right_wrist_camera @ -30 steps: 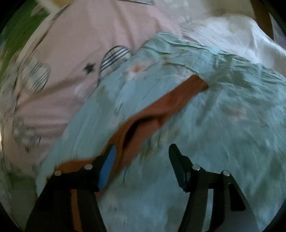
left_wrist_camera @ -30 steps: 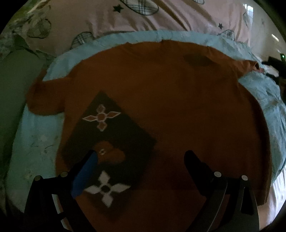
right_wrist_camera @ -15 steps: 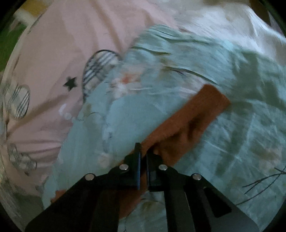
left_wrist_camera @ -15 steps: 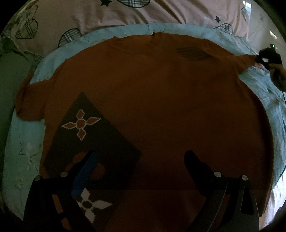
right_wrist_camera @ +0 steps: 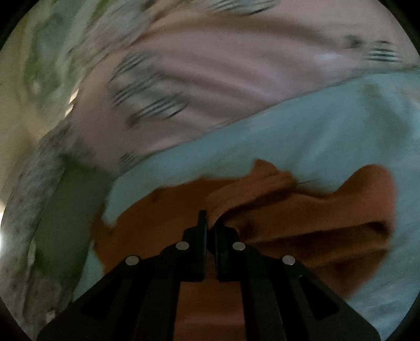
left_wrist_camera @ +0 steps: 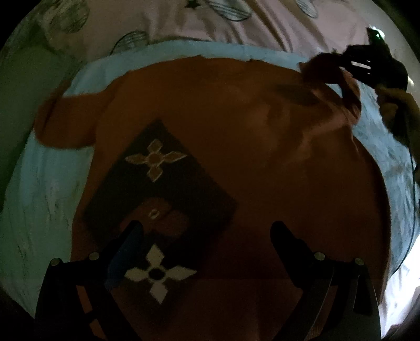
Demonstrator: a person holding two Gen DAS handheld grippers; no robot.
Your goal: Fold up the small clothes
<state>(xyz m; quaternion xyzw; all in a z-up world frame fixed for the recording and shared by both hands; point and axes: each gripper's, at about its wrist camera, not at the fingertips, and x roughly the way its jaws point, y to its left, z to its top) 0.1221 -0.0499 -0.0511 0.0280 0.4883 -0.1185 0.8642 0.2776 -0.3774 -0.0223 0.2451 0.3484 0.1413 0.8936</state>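
Observation:
An orange T-shirt (left_wrist_camera: 236, 126) lies spread on a light blue sheet (left_wrist_camera: 47, 188), with a dark square print bearing white flower shapes (left_wrist_camera: 157, 183) on its near left. My left gripper (left_wrist_camera: 206, 233) hovers open above the shirt's lower part, holding nothing. My right gripper (right_wrist_camera: 211, 223) is shut on the shirt's right sleeve (right_wrist_camera: 302, 209), which is lifted and drawn inward over the shirt body. In the left wrist view the right gripper (left_wrist_camera: 367, 65) appears at the far right with the bunched sleeve (left_wrist_camera: 325, 70) in it.
A pink sheet with plaid hearts and stars (left_wrist_camera: 236, 23) lies beyond the blue sheet. Green and floral bedding (right_wrist_camera: 52, 223) borders the left side. A hand (left_wrist_camera: 396, 105) holds the right gripper's handle at the right edge.
My right gripper closed on the right sleeve and has lifted it, swinging it inward over the shirt. The left gripper stayed open and shifted slightly above the print.

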